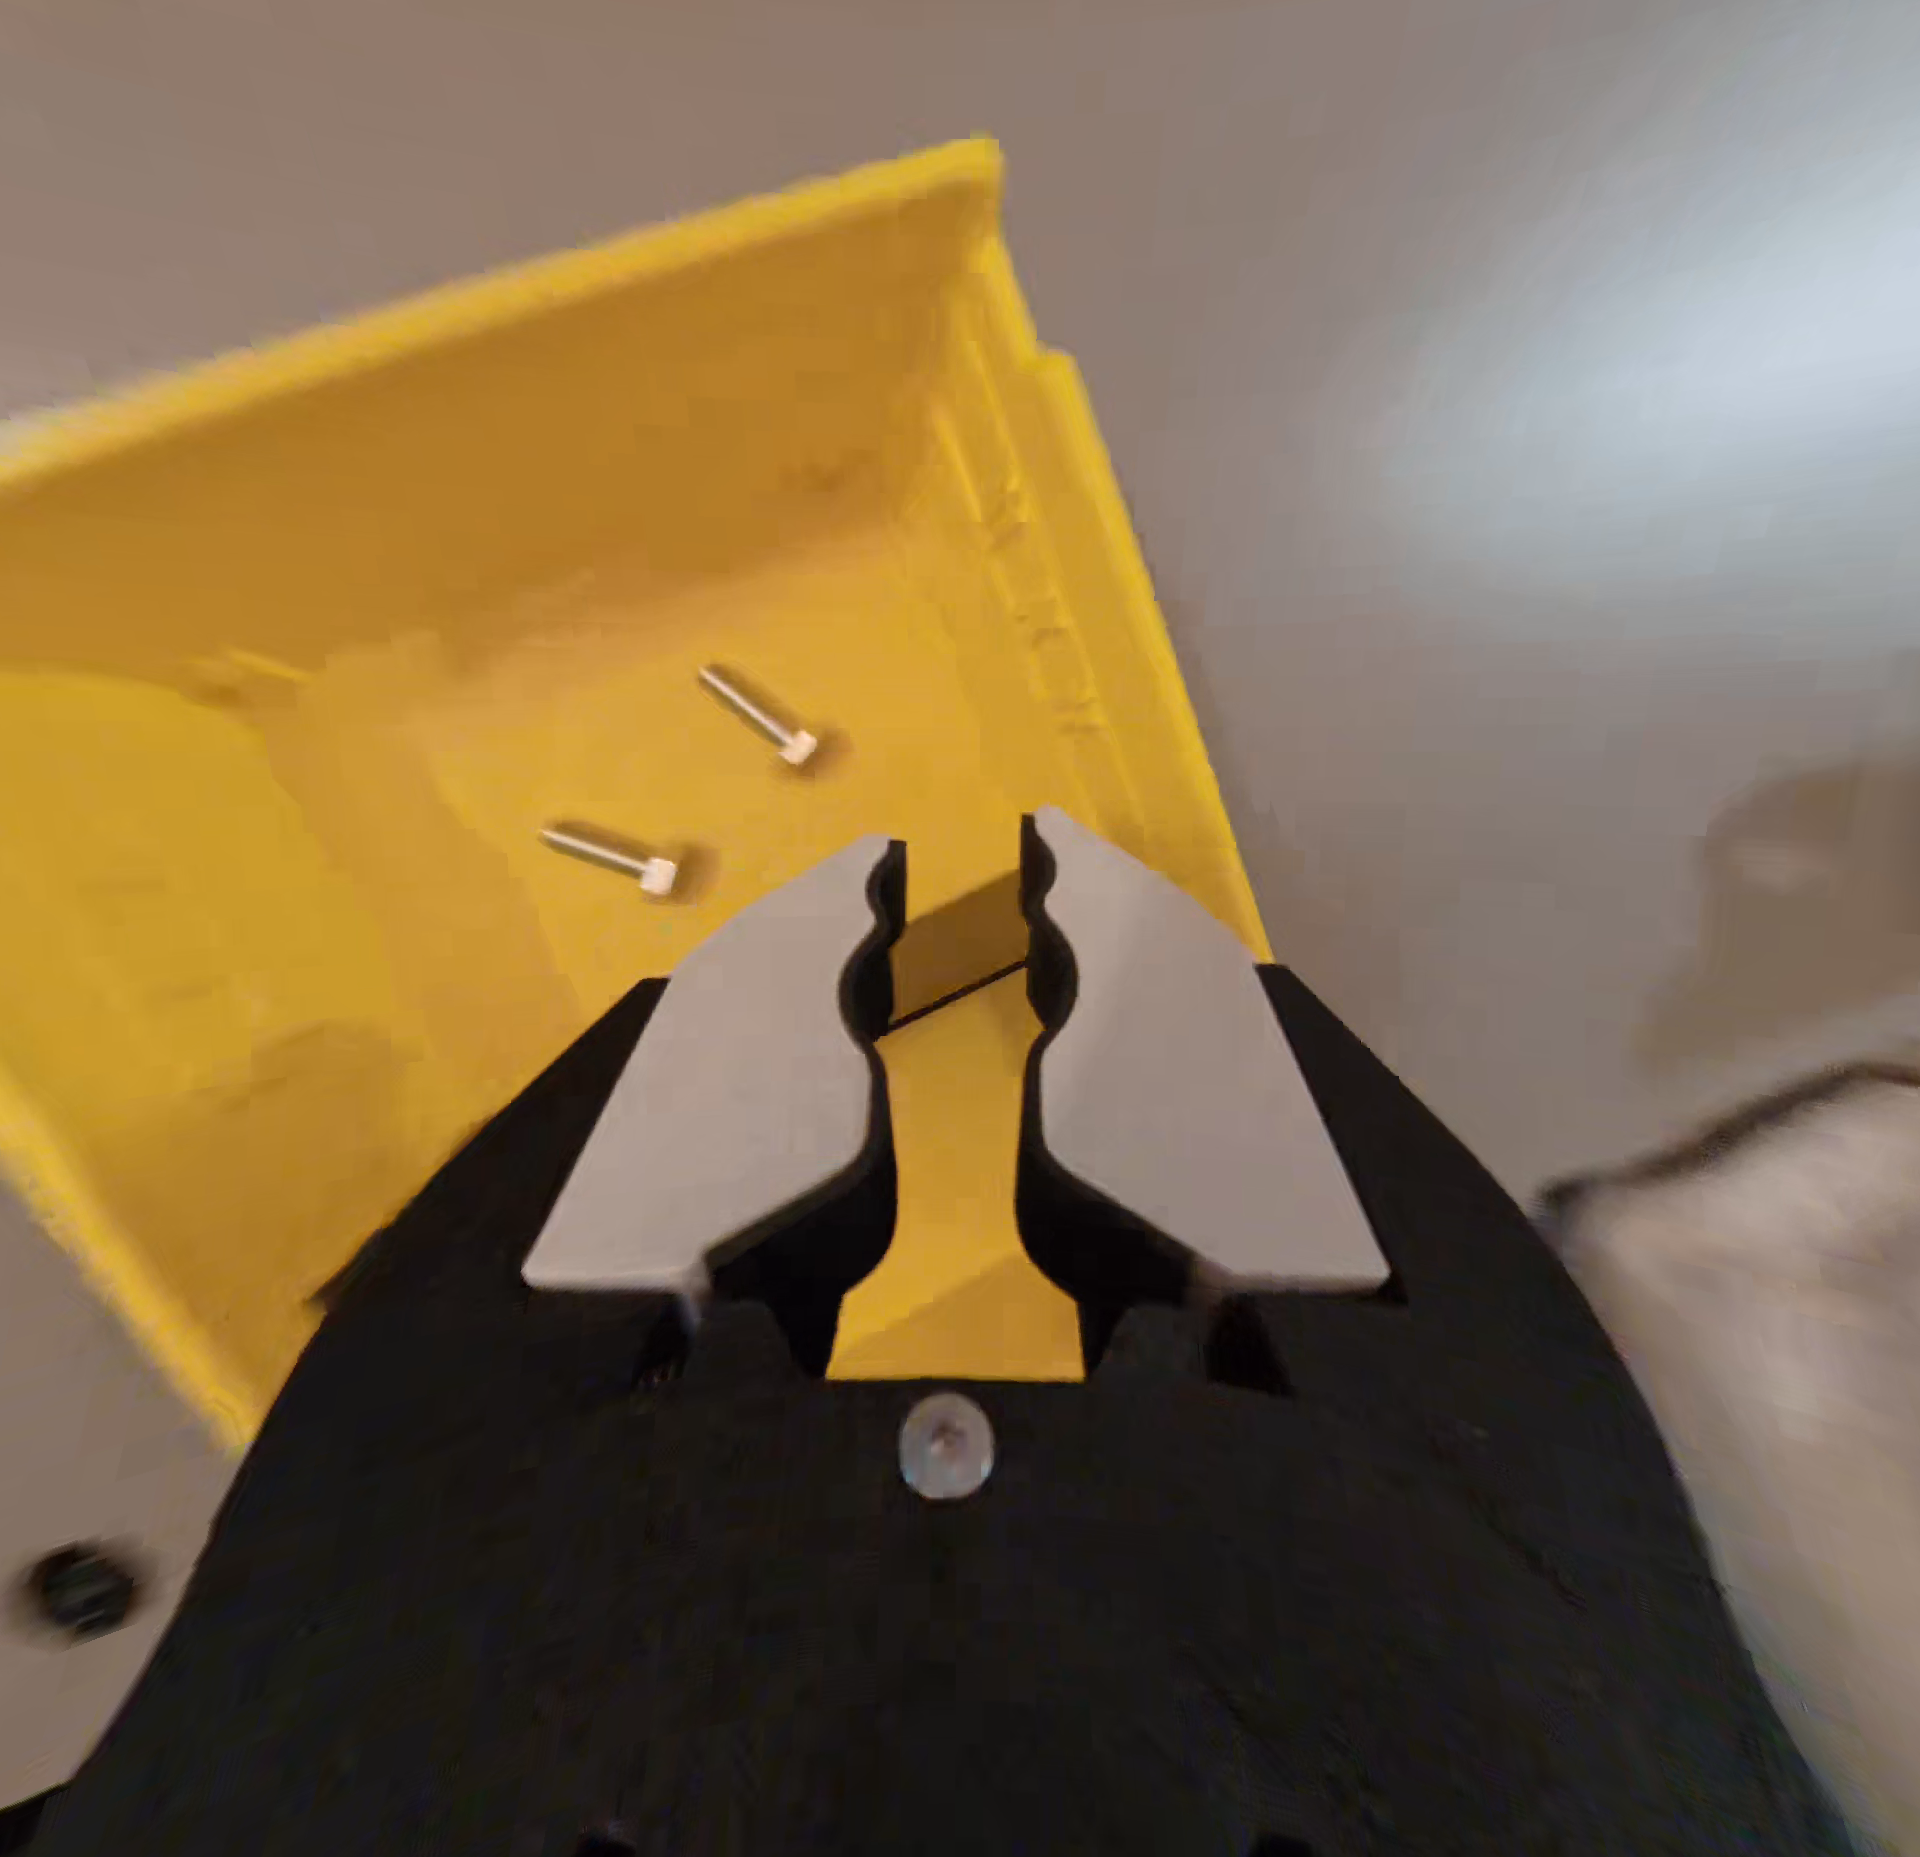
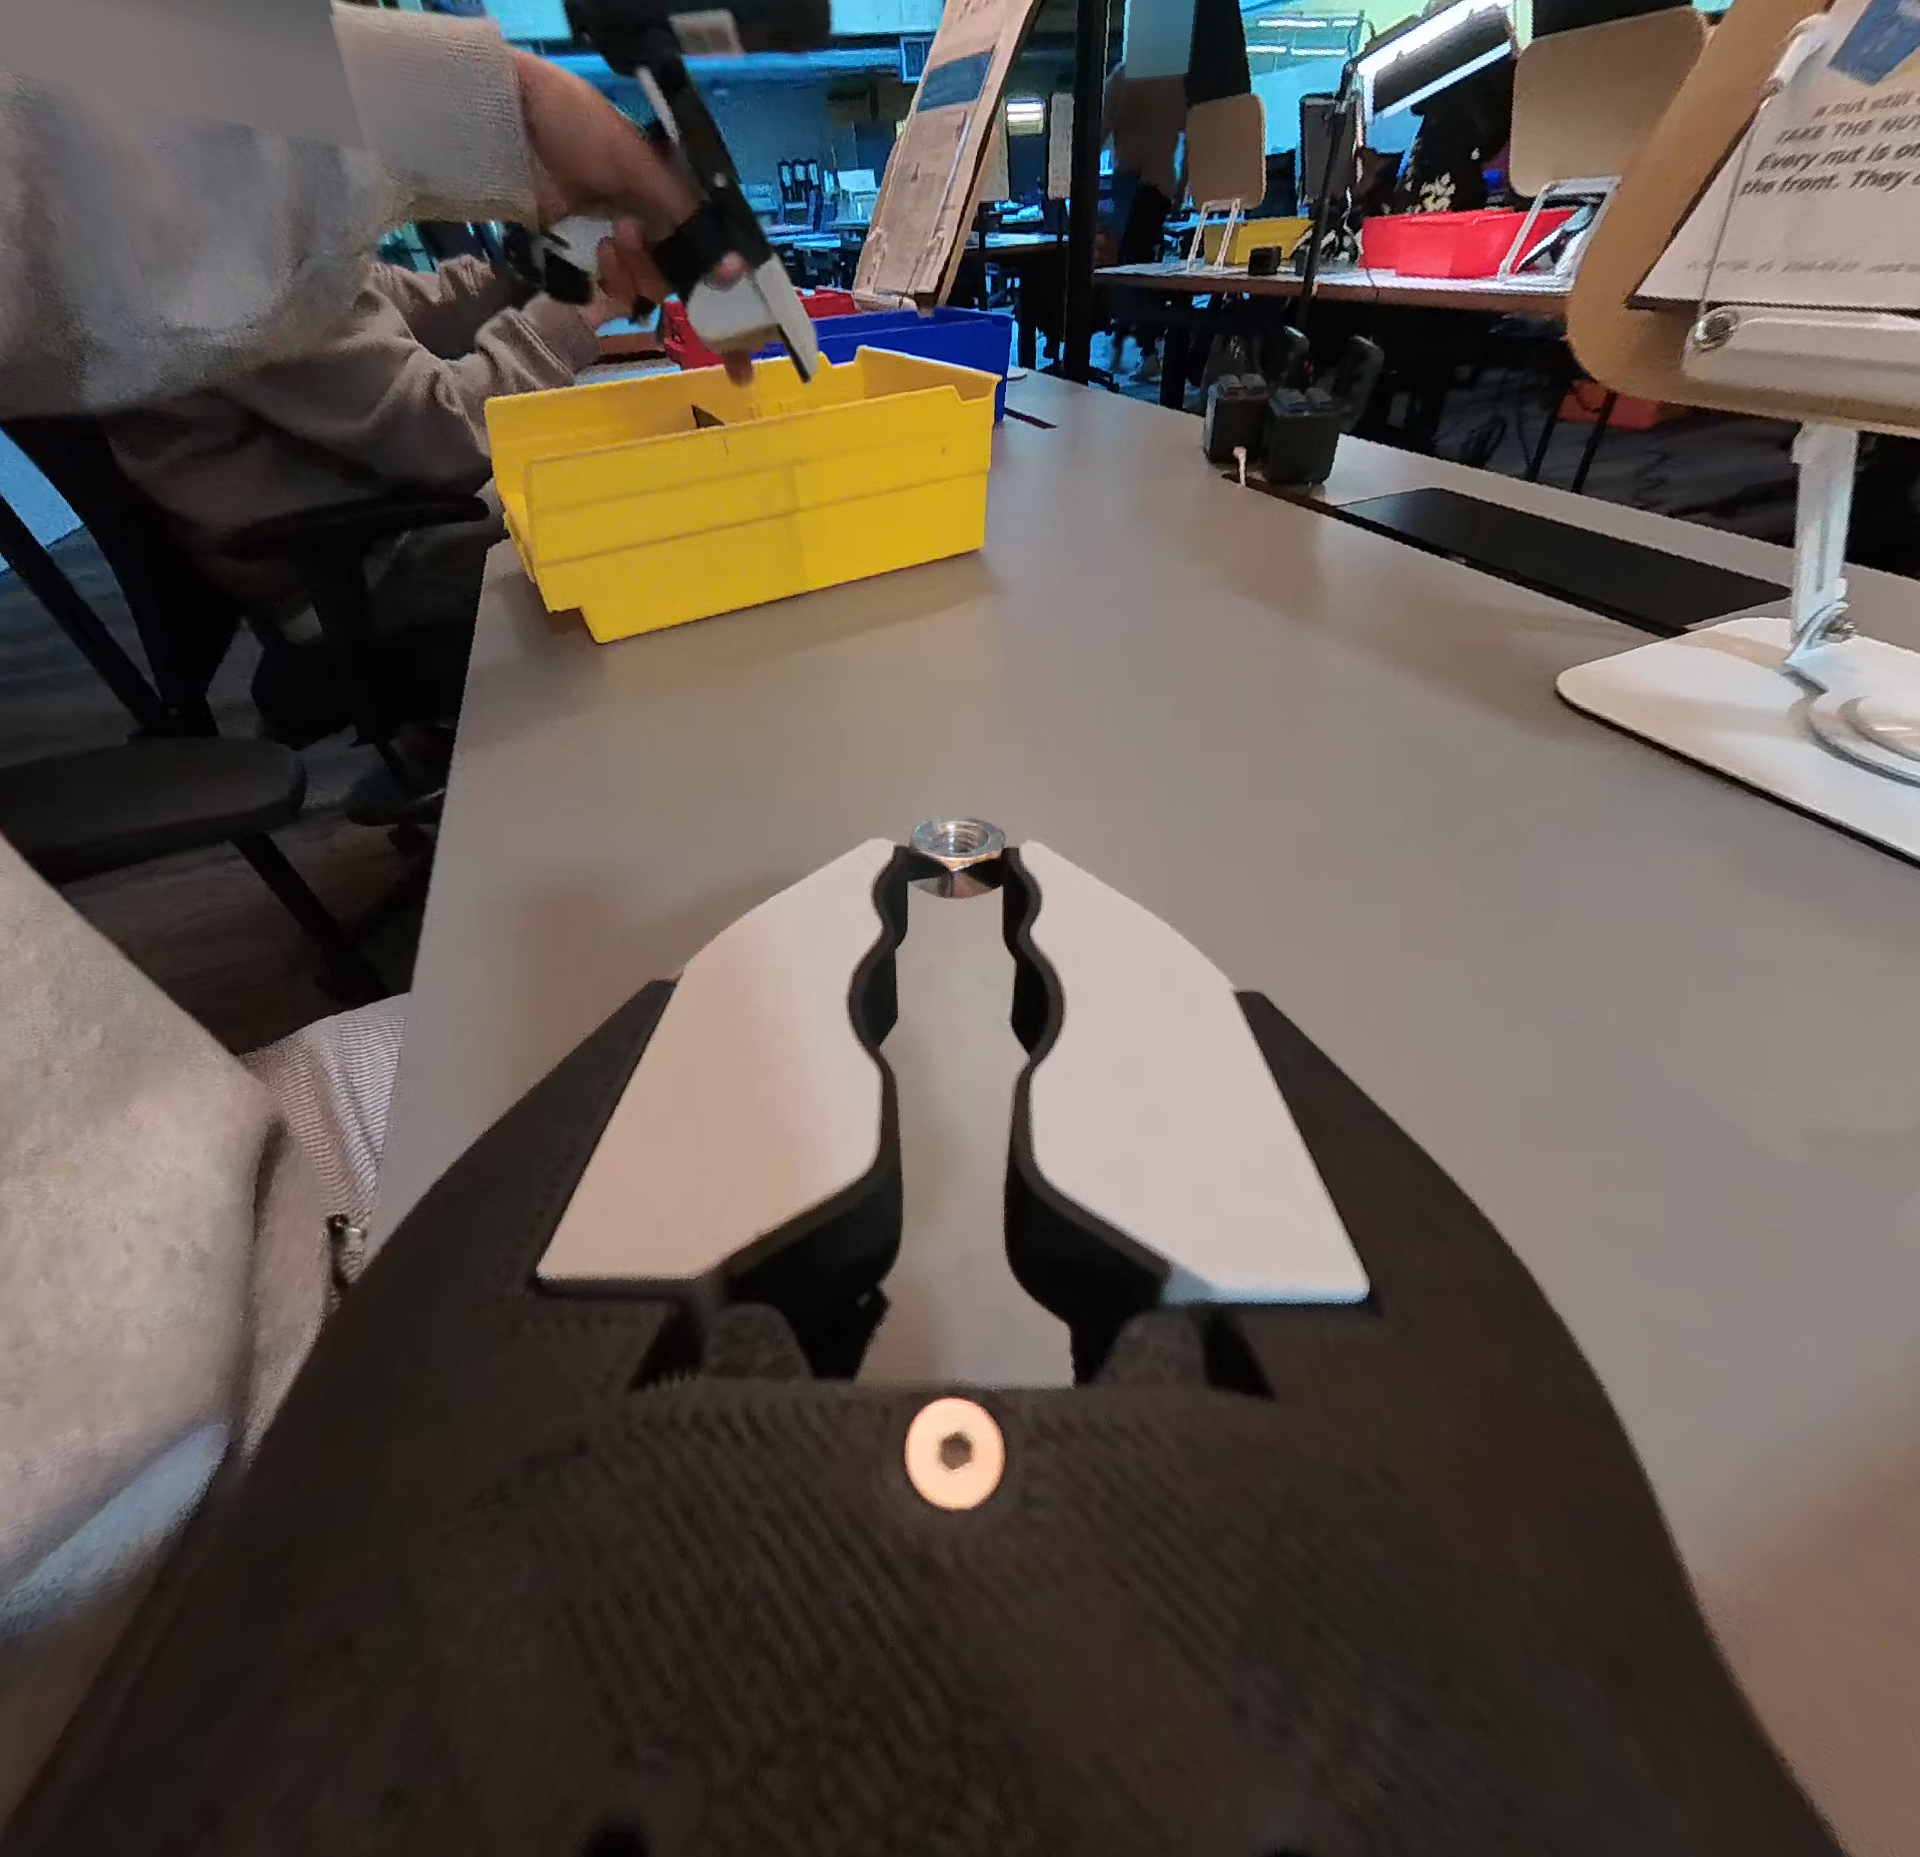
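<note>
Your right gripper [image 2: 956,865] pinched a small steel hex nut [image 2: 953,855] at its fingertips above the grey table [image 2: 1195,768] — hard, light, likely slippery, best held across its flats — while your left gripper [image 1: 963,851] hung narrowly parted and empty over two bolts [image 1: 758,716] in the yellow bin [image 1: 520,457].

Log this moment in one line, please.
left hand-held gripper: open, over yellow bin, two bolts inside | right hand-held gripper: holding nut

Two bolts [image 1: 758,713] in bin [image 1: 520,436]; nut [image 2: 953,858] on table [image 2: 1247,768]
</note>
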Motion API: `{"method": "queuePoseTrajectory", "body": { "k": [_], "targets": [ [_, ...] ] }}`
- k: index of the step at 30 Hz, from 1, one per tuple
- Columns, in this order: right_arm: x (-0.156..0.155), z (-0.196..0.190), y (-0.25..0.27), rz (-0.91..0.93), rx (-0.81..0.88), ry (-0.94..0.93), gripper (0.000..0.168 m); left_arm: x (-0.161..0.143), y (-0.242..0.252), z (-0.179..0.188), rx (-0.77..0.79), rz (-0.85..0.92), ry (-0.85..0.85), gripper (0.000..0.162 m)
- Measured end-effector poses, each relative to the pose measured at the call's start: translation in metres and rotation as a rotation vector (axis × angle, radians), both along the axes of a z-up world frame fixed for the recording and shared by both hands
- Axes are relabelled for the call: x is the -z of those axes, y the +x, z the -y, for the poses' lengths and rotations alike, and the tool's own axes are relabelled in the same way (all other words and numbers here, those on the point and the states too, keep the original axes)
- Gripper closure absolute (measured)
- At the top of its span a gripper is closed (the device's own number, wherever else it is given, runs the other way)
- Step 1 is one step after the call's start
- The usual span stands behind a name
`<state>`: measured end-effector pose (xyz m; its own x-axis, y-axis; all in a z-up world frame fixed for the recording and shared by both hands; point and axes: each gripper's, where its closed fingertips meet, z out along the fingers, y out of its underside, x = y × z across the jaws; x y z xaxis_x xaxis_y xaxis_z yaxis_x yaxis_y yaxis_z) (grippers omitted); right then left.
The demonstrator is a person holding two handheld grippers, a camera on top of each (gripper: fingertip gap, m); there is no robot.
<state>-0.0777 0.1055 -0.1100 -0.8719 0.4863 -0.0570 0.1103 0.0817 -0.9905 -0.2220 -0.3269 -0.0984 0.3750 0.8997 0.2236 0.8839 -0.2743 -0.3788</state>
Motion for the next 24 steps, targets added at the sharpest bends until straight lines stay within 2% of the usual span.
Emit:
{"method": "queuePoseTrajectory", "body": {
  "k": [1, 3, 4, 7, 10, 12, 16, 21, 24],
  "targets": [
    [0.001, 0.001, -0.002, 0.004, -0.001, 0.002, 0.151, 0.009, -0.005, 0.000, -0.051, 0.087, 0.097, 0.135],
    [0.002, 0.002, -0.006, 0.020, 0.002, -0.007, 0.151, 0.024, -0.022, 0.003, -0.160, 0.183, 0.226, 0.134],
    [0.000, 0.001, -0.008, 0.022, 0.007, -0.021, 0.151, 0.033, -0.028, 0.007, -0.190, 0.216, 0.228, 0.134],
    [-0.003, -0.004, -0.015, 0.043, 0.019, -0.072, 0.151, 0.060, -0.029, 0.018, -0.174, 0.329, 0.113, 0.133],
    [-0.006, -0.010, -0.020, 0.064, 0.028, -0.112, 0.151, 0.078, -0.017, 0.019, -0.095, 0.459, 0.011, 0.112],
    [-0.007, -0.012, -0.022, 0.070, 0.033, -0.128, 0.151, 0.087, -0.009, 0.014, -0.050, 0.526, -0.028, 0.105],
    [-0.009, -0.010, -0.022, 0.071, 0.026, -0.138, 0.151, 0.098, -0.017, 0.005, -0.052, 0.528, -0.062, 0.106],
    [-0.005, -0.007, -0.018, 0.056, 0.011, -0.091, 0.151, 0.103, -0.030, 0.015, -0.101, 0.501, -0.121, 0.134],
    [-0.005, -0.006, -0.016, 0.052, 0.001, -0.082, 0.151, 0.103, -0.024, 0.016, -0.093, 0.513, -0.131, 0.133]
  ]
}}
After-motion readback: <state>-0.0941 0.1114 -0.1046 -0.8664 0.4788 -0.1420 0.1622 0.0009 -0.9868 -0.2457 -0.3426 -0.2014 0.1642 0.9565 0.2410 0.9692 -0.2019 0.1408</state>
